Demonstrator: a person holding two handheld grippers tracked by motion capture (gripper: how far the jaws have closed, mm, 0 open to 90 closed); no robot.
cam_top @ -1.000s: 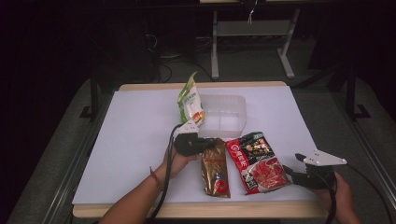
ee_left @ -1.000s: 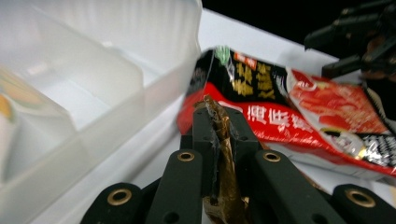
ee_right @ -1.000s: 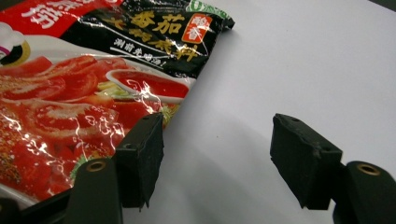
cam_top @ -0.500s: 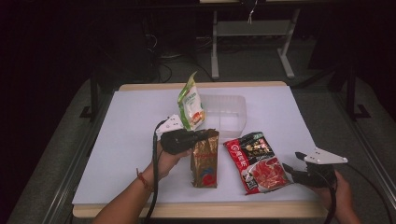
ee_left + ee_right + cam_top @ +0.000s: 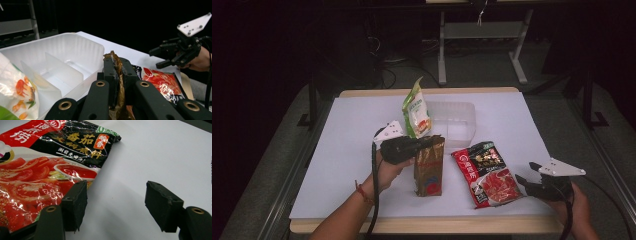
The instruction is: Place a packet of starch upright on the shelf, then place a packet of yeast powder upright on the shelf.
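A clear plastic divided tub (image 5: 455, 122) sits on the white worktop (image 5: 347, 135); a green-and-white snack pouch (image 5: 417, 110) leans against it, near a red-and-black sauce packet (image 5: 487, 172).

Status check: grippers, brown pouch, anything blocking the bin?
Left gripper shut on brown pouch, lifted by its top. Right gripper open beside red sauce packet. Green packet leans at clear bin.

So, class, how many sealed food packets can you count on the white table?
3: a brown foil packet pinched by the left gripper, a green-and-white pouch leaning on the clear plastic tray, and a red-and-black sauce packet lying flat.
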